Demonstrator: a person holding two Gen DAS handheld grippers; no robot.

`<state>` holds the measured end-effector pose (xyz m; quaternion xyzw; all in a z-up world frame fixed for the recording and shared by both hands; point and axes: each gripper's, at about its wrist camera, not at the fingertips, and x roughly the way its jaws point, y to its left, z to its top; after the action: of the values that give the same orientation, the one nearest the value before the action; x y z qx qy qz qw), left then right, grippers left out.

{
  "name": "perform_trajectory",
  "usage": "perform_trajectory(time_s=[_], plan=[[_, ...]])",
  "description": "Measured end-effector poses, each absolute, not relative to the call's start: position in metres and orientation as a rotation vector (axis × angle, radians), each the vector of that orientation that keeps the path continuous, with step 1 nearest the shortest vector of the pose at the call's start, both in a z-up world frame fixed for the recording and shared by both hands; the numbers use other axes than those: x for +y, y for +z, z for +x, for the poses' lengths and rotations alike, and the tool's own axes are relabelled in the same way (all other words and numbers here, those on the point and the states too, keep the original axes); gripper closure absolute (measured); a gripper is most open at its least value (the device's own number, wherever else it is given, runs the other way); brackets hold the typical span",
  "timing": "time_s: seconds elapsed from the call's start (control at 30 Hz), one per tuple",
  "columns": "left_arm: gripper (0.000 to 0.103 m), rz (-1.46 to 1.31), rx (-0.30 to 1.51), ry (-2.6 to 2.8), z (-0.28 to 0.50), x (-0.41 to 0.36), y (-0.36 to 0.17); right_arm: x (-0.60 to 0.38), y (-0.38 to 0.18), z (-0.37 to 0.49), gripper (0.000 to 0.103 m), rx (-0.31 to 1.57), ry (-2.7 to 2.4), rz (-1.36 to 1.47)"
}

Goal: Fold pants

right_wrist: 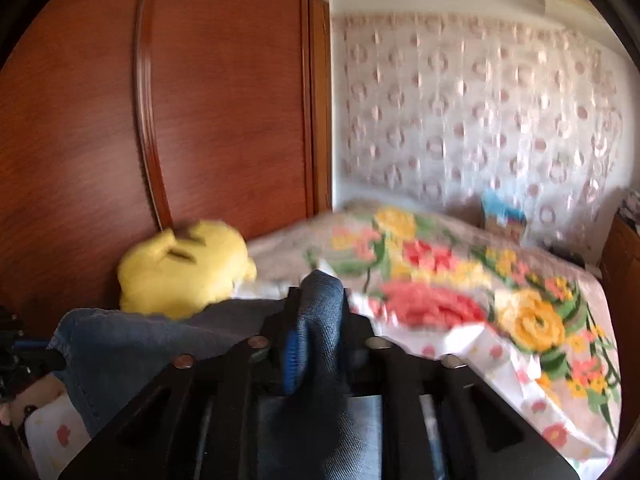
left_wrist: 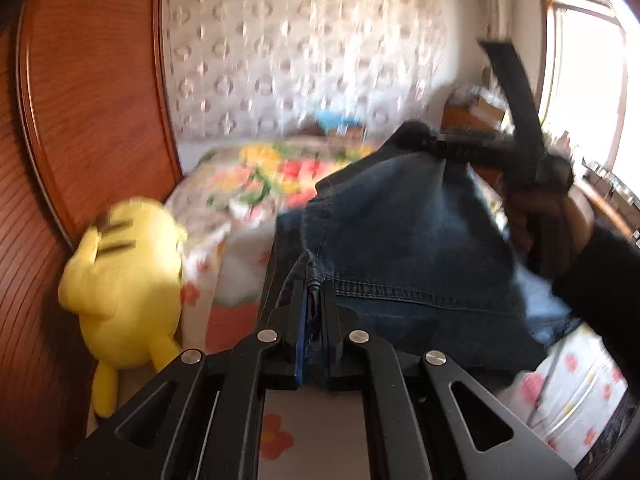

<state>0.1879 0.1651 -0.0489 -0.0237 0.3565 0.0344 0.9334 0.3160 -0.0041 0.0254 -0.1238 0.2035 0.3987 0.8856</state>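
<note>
Dark blue denim pants [left_wrist: 400, 240] hang stretched between my two grippers above a bed. In the left wrist view my left gripper [left_wrist: 314, 288] is shut on a seamed edge of the pants, the cloth pinched thin between its pads. Up and to the right, my right gripper [left_wrist: 430, 140], held by a person's hand [left_wrist: 548, 220], grips another corner, and the cloth runs taut up to it. From the right wrist view, a thick bunched fold of denim [right_wrist: 320, 320] fills the gap of the right gripper [right_wrist: 320, 292]. The rest of the pants [right_wrist: 120, 344] trail off to the left. Both views are blurred.
A yellow plush toy [left_wrist: 124, 280] [right_wrist: 184, 268] lies against a reddish wooden panel [left_wrist: 92, 100] at the bed's left. A bright floral blanket [right_wrist: 440, 280] covers the bed beyond the pants. A patterned curtain [left_wrist: 300, 48] hangs behind, and a window [left_wrist: 580, 100] is at the right.
</note>
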Motion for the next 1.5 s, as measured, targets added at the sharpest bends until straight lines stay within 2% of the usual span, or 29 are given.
perform_trajectory(time_s=[0.03, 0.17, 0.23, 0.33, 0.43, 0.5, 0.57, 0.77, 1.07, 1.5], plan=[[0.096, -0.047, 0.763, 0.072, 0.191, 0.166, -0.059, -0.001, 0.017, 0.322, 0.061, 0.468, 0.811, -0.28], [0.096, -0.074, 0.842, 0.072, 0.196, 0.17, -0.088, -0.002, -0.007, 0.329, 0.058, 0.57, 0.767, -0.339], [0.092, -0.075, 0.842, 0.068, 0.195, 0.17, -0.087, -0.008, -0.009, 0.328, 0.058, 0.591, 0.768, -0.346], [0.08, -0.071, 0.823, 0.071, 0.197, 0.172, -0.08, -0.02, -0.006, 0.323, 0.058, 0.604, 0.77, -0.344], [0.059, -0.084, 0.799, 0.071, 0.195, 0.176, -0.073, -0.032, 0.0, 0.321, 0.057, 0.625, 0.76, -0.316], [0.055, -0.092, 0.788, 0.065, 0.195, 0.178, -0.07, -0.038, 0.008, 0.317, 0.054, 0.624, 0.751, -0.295], [0.054, -0.091, 0.786, 0.063, 0.199, 0.181, -0.069, -0.04, 0.02, 0.306, 0.044, 0.599, 0.749, -0.277], [0.055, -0.099, 0.734, 0.054, 0.205, 0.176, -0.057, -0.069, 0.02, 0.288, 0.035, 0.557, 0.748, -0.224], [0.055, -0.072, 0.758, -0.007, 0.262, 0.173, -0.05, -0.106, -0.003, 0.276, 0.034, 0.61, 0.716, -0.209], [0.055, -0.042, 0.903, -0.075, 0.357, 0.164, -0.084, -0.163, -0.028, 0.268, 0.033, 0.699, 0.622, -0.133]])
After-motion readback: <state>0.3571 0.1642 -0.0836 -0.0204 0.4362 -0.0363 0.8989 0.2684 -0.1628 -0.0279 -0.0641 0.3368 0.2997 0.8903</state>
